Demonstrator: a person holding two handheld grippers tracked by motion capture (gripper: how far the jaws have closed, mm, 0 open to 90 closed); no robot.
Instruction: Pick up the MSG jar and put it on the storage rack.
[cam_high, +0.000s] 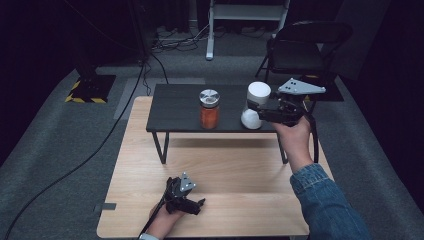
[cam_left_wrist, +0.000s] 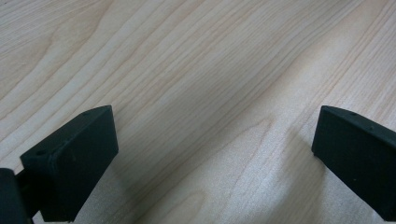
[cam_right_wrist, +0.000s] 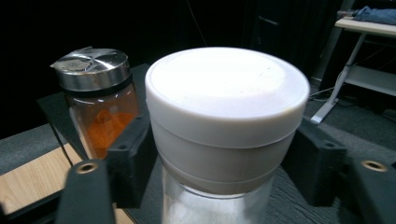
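white-capped jar standing at the right part of a low dark shelf set on the far half of the wooden surface. the right tool reaches it from the right, level with its upper part; in the right gripper view the two jaws flank the jar just under the cap, and whether the pads press on it or stand a hair off cannot be told. a spice jar with a metal lid and orange contents stands to the left on the same shelf, well apart. the left tool rests spread and empty on the near surface. judged step: the grasp, or its release, at the shelf. the next move calls for a level, steady hand so the tall jar does not tip.
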